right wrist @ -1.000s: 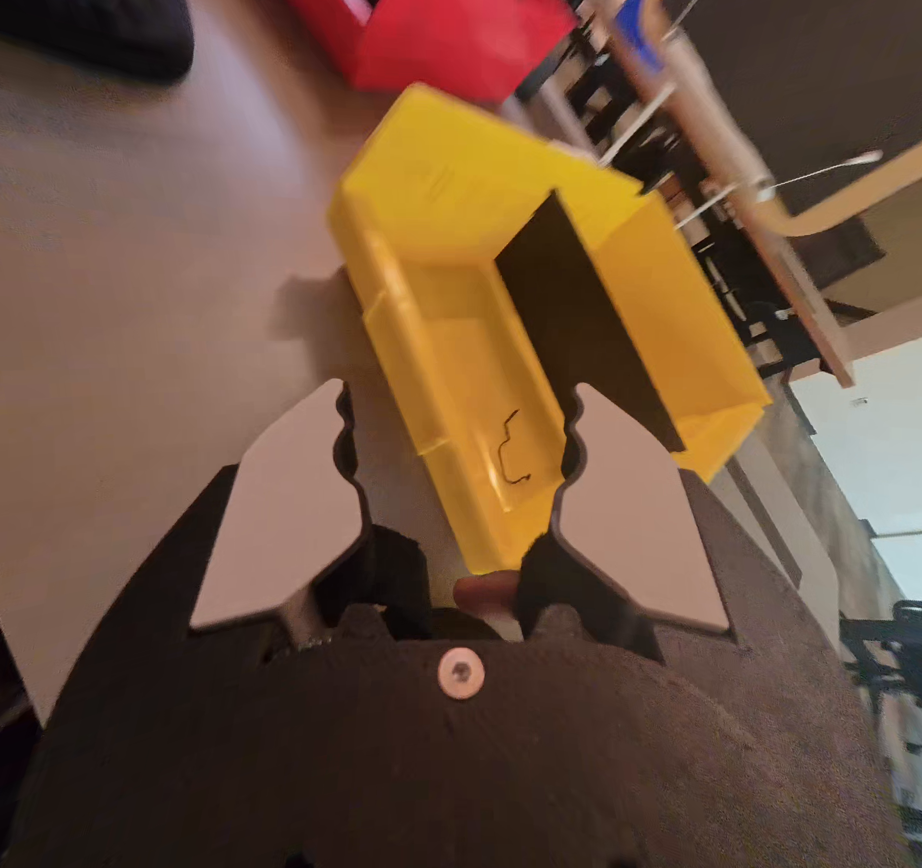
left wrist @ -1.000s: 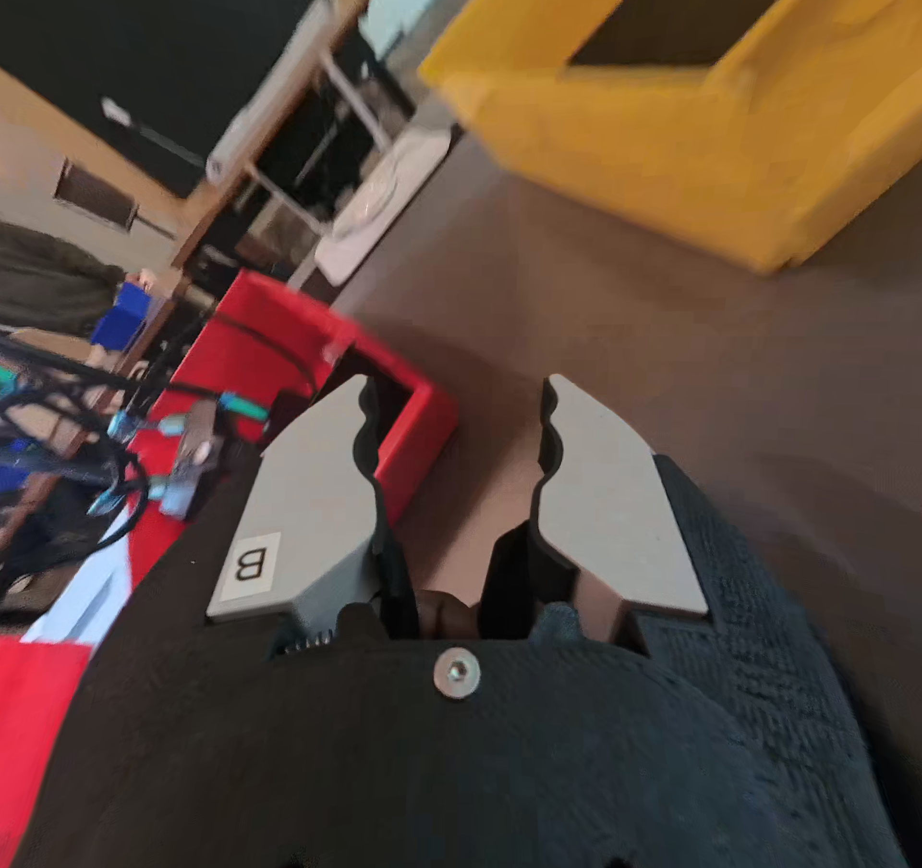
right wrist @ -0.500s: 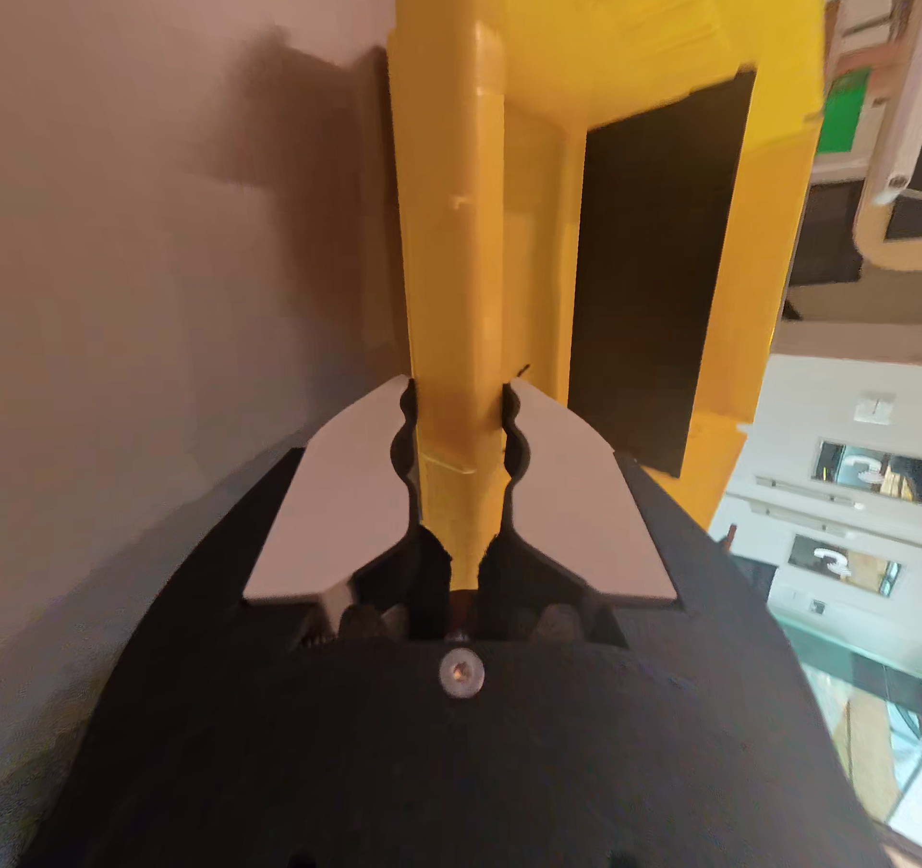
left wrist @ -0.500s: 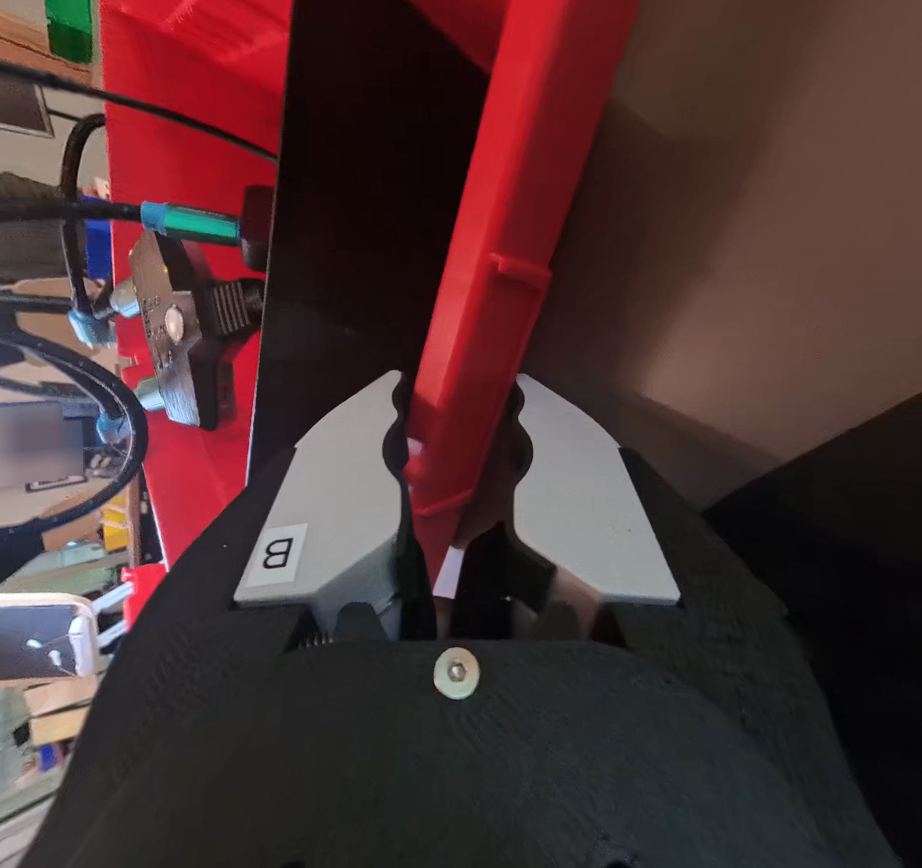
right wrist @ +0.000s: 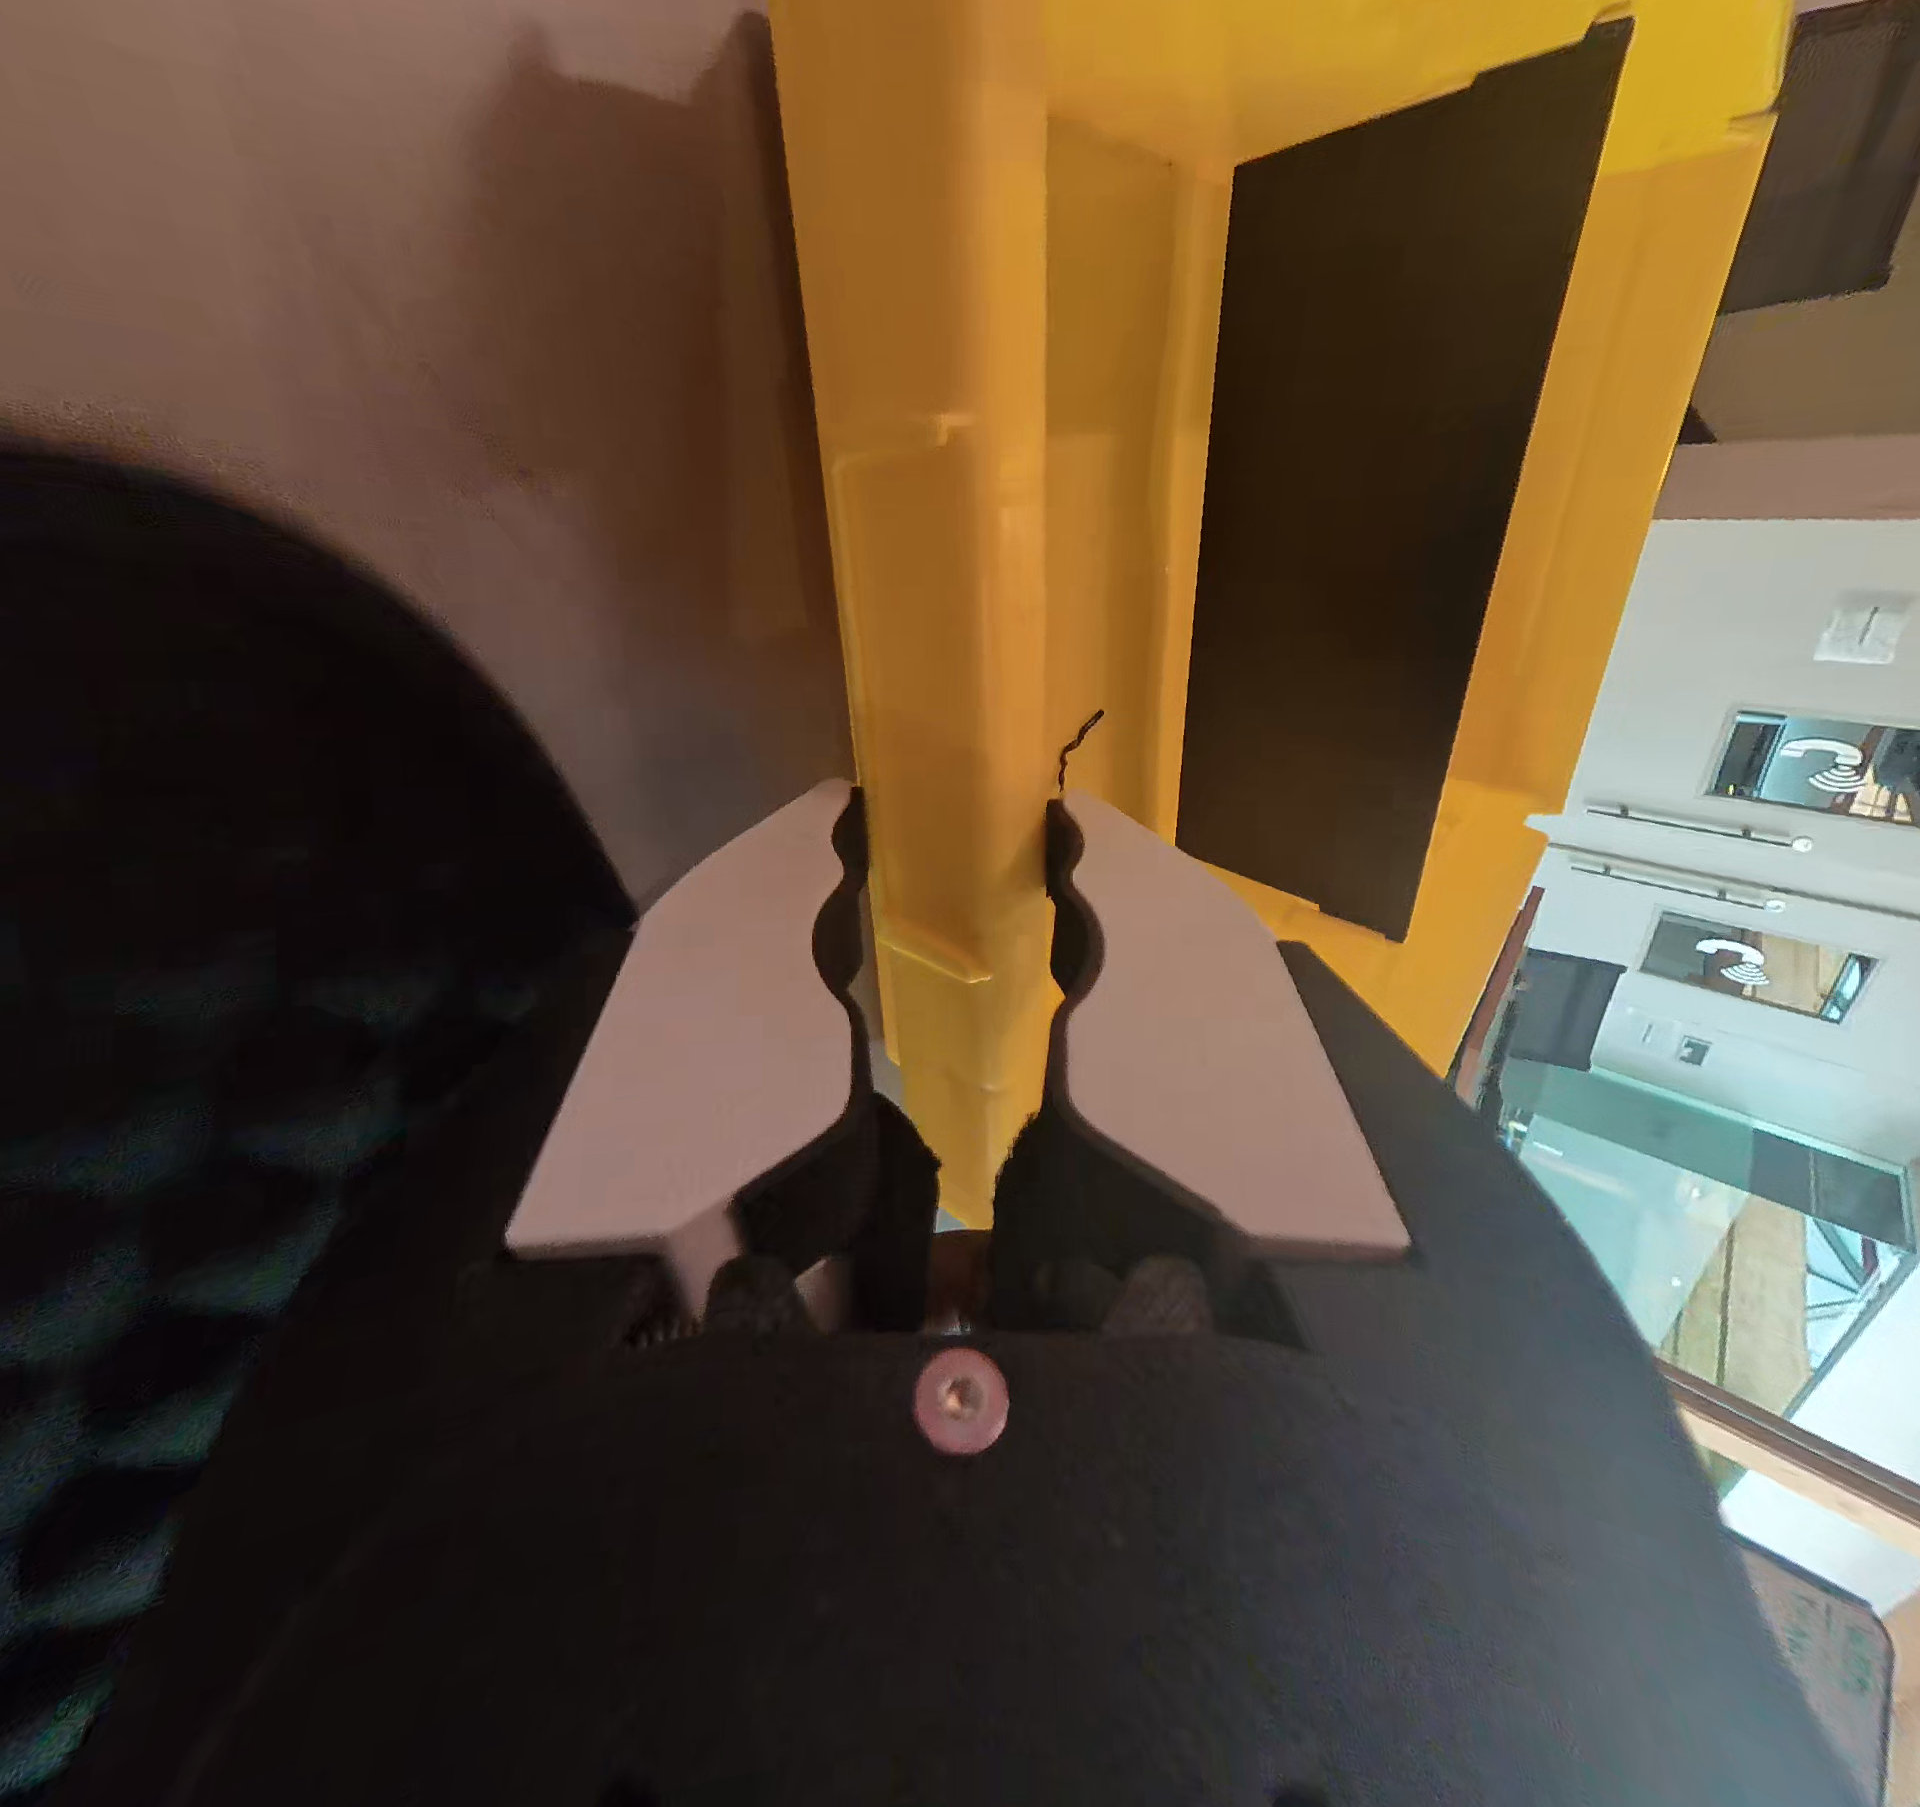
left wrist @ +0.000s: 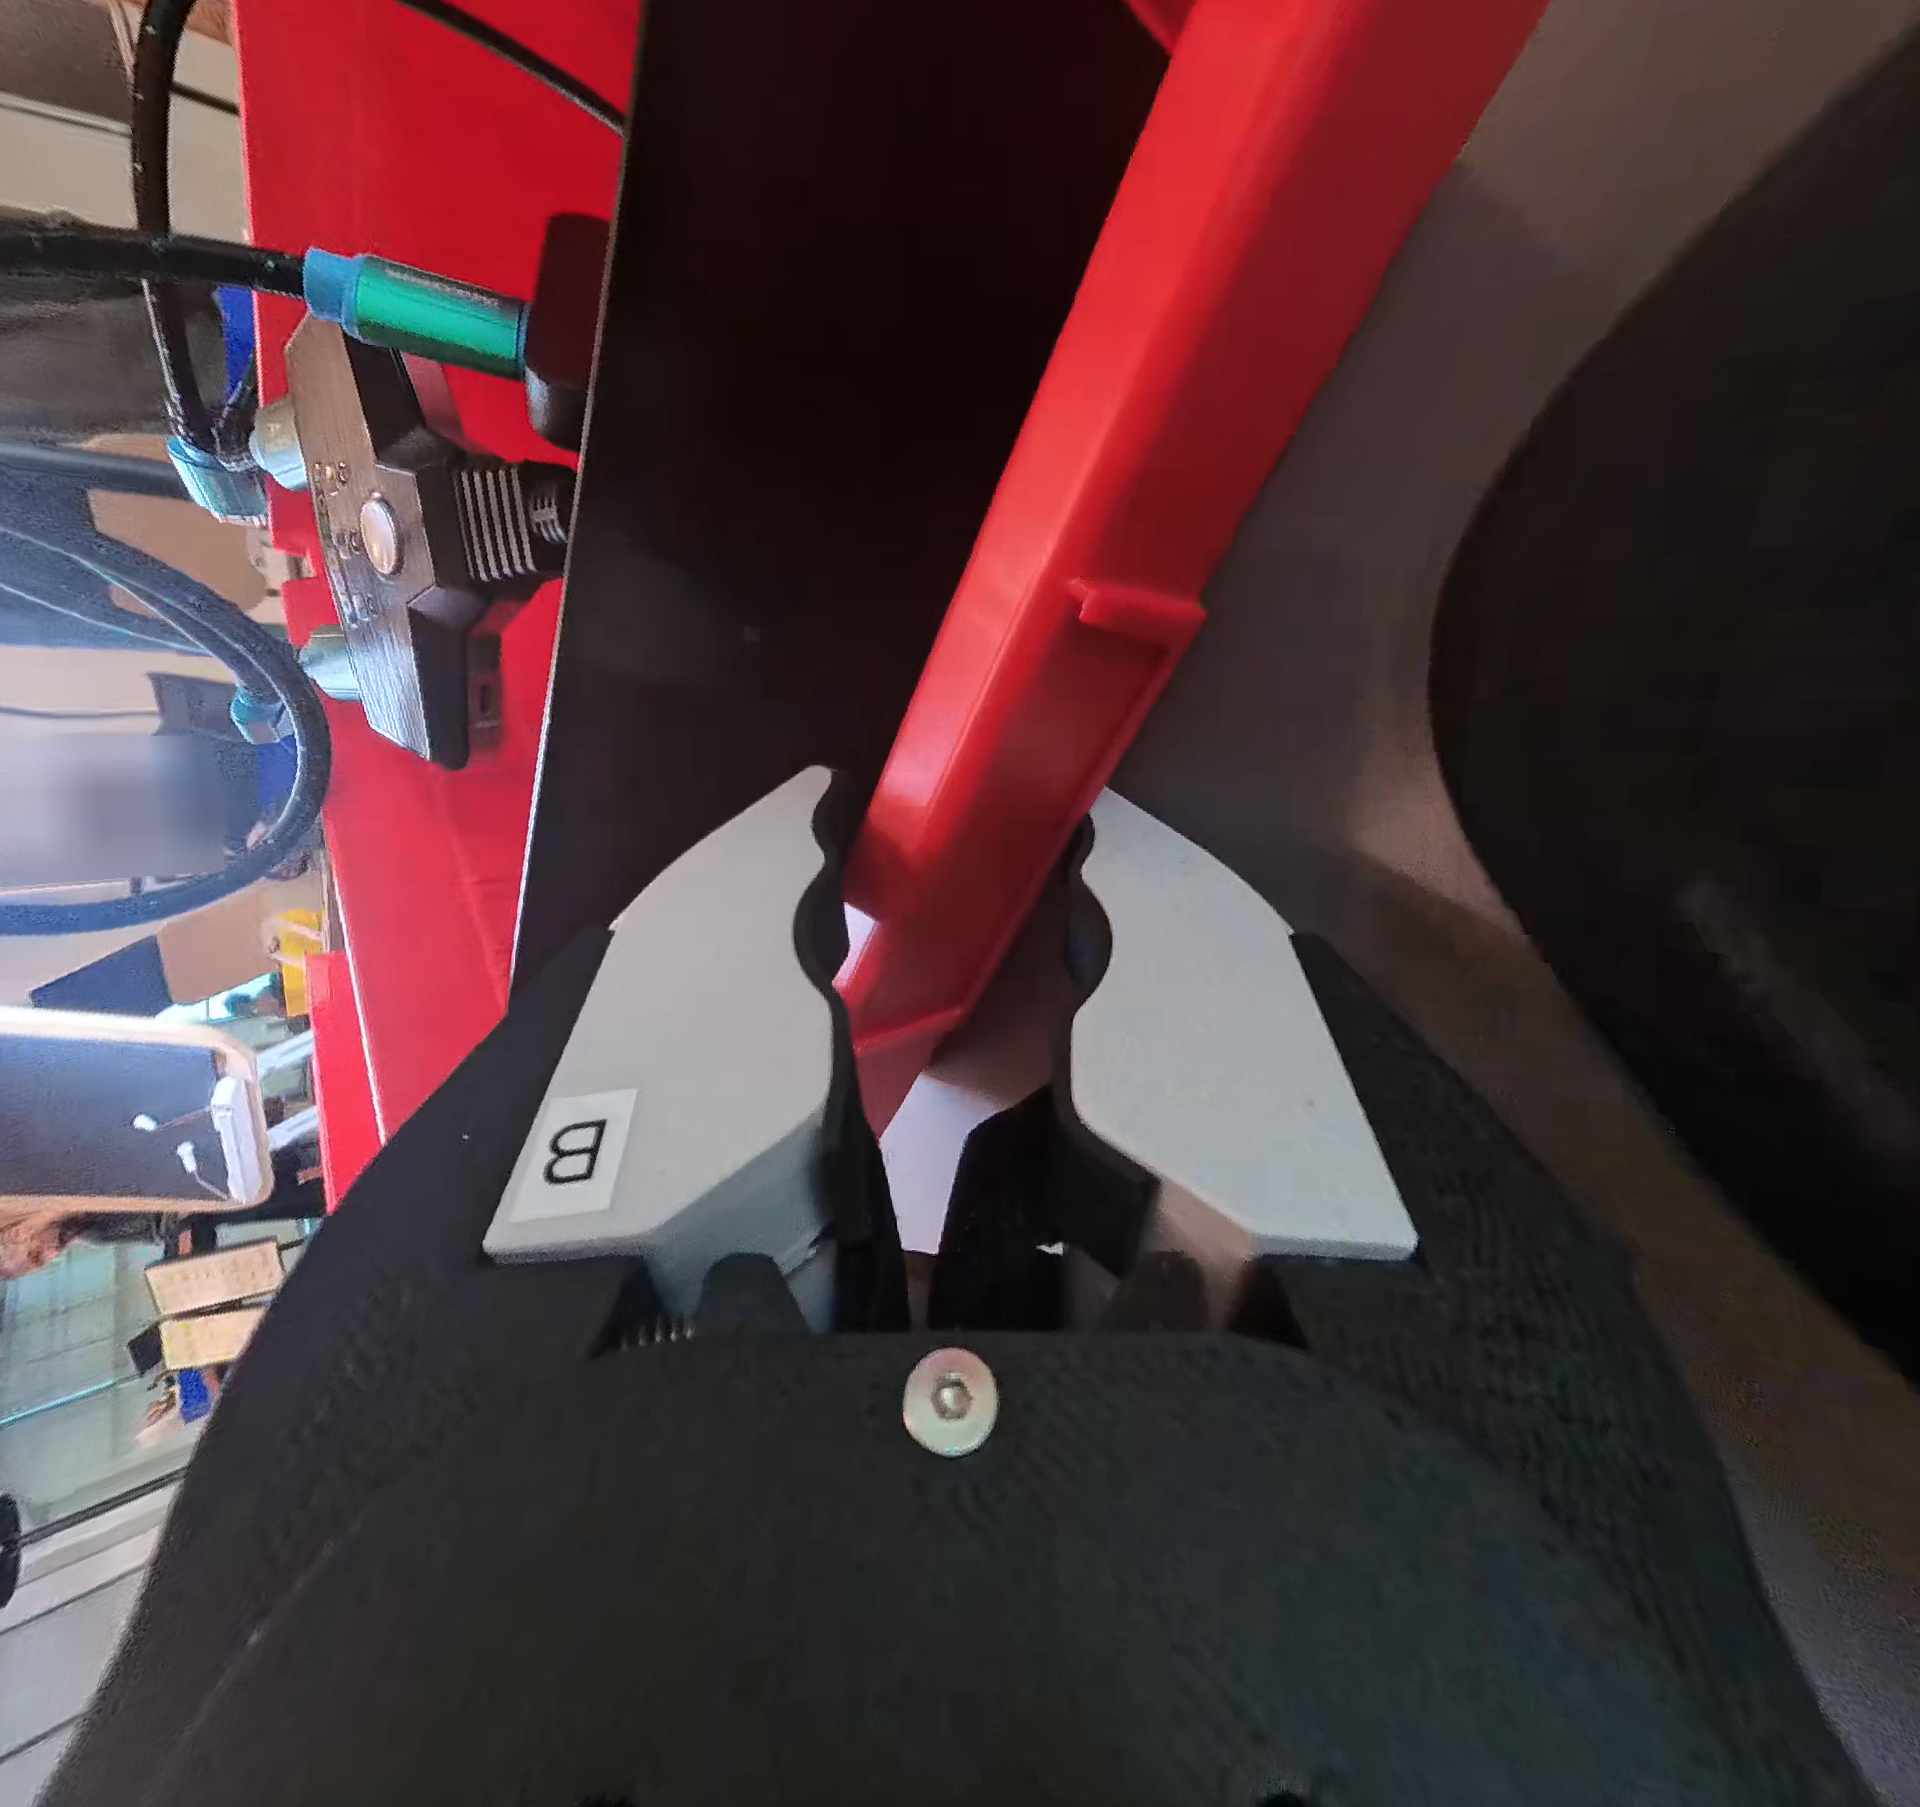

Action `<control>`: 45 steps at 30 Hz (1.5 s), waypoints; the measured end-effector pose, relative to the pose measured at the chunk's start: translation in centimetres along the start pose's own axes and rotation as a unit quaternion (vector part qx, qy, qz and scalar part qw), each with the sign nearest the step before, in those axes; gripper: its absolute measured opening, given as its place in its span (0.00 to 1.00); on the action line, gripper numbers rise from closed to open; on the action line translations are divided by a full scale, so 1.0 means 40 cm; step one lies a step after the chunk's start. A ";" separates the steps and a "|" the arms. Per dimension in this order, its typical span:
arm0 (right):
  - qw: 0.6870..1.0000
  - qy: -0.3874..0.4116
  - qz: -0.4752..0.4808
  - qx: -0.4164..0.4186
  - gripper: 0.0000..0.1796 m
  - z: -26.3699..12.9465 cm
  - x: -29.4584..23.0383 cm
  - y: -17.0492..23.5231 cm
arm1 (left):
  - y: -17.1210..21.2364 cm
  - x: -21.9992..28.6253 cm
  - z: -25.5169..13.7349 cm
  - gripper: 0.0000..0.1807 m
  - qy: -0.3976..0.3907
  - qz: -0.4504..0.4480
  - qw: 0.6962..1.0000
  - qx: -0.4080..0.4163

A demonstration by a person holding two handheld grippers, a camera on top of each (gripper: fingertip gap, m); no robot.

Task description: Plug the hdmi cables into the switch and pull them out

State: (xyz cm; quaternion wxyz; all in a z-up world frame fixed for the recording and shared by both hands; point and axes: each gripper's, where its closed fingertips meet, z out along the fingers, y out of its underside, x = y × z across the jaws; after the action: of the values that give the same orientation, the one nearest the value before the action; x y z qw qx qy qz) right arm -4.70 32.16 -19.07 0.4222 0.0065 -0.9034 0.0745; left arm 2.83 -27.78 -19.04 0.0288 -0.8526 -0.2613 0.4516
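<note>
My left gripper is shut on the side wall of a red bin. Inside the bin, left of a black divider panel, lies a silver and black HDMI switch. Black cables with teal plugs are in its ports. My right gripper is shut on the side wall of a yellow bin, which has its own black divider and a small bit of black wire.
Both bins are on a brown table. A dark blurred shape fills the right of the left wrist view and the left of the right wrist view. Shelves and room clutter show beyond the red bin.
A second ago both grippers were open above the table. Each has since moved onto a bin wall and closed on it. The dark shape now shows larger in both views.
</note>
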 end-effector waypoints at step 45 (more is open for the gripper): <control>0.725 -0.108 0.327 0.597 0.35 -0.521 0.097 -0.435 | 0.132 -0.202 -0.116 0.31 0.098 -0.530 0.842 0.008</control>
State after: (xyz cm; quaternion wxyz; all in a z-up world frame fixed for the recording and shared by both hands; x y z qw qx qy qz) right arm 9.99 18.08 -0.67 0.1799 -0.0303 -0.6581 0.7305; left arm 5.00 -35.27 -11.72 0.2964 -0.6238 -0.6652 0.2837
